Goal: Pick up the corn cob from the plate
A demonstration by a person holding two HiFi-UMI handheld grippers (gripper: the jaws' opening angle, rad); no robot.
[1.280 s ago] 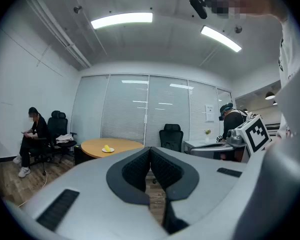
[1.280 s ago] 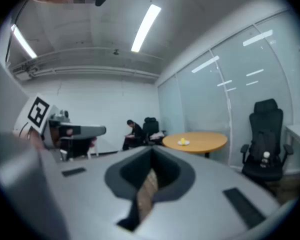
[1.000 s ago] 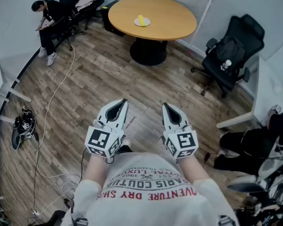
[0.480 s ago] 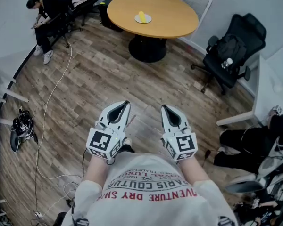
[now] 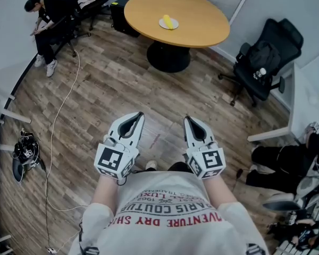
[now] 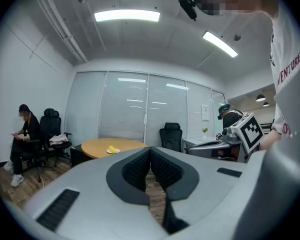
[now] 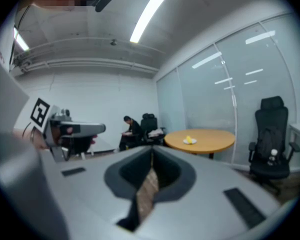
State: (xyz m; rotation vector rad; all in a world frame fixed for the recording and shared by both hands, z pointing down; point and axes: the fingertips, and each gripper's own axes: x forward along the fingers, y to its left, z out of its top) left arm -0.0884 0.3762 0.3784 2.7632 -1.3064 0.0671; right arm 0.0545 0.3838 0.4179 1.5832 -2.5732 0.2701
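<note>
The corn cob (image 5: 169,21) lies on a small white plate (image 5: 162,24) near the middle of the round wooden bench (image 5: 202,20), well apart from us across the plank floor (image 5: 111,89). We hold both claws low (side by side, pointing toward the bench). The left claw (image 5: 140,114) has its jaws pressed together on nothing, and so does the right claw (image 5: 186,119). A black office chair (image 5: 263,62) stands to the right of the bench.
</note>
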